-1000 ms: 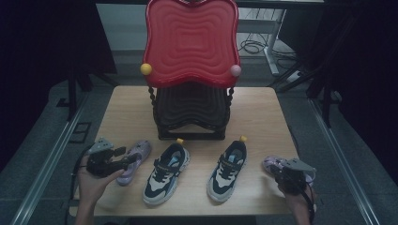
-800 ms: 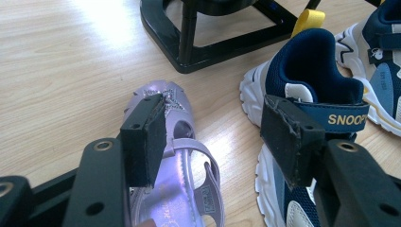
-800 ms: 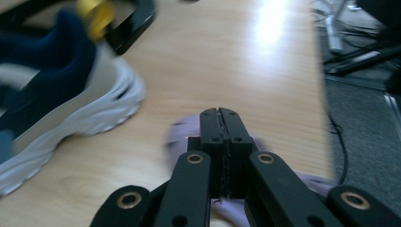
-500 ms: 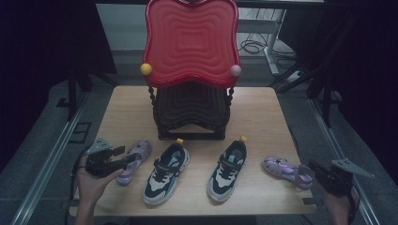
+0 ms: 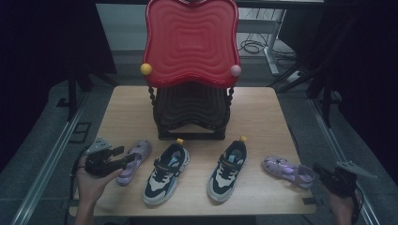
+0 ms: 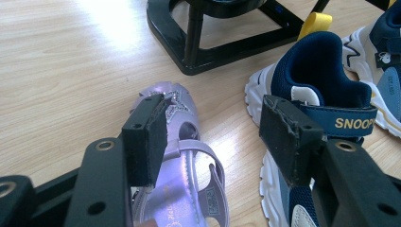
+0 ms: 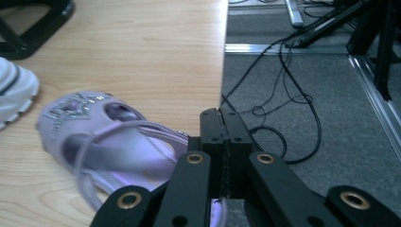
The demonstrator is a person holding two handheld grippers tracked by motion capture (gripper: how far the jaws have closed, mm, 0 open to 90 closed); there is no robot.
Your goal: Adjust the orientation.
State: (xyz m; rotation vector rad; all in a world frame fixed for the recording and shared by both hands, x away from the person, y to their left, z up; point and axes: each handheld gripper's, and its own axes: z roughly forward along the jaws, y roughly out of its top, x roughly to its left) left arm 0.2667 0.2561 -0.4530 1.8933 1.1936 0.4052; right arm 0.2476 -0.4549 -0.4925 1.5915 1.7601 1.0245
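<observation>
Here the left gripper has its jaws wide apart over a shiny purple sandal with a sparkly star. The right gripper is squeezed tight beside the other purple sandal, near the table edge. 2 blue-and-white sneakers lie between.

"SNOOP" in yellow capitals on the dark blue heel strap of the sneaker, cut off by the frame's right edge, small lettering on a side patch of the same sneaker too tiny to read, nothing else legible
</observation>
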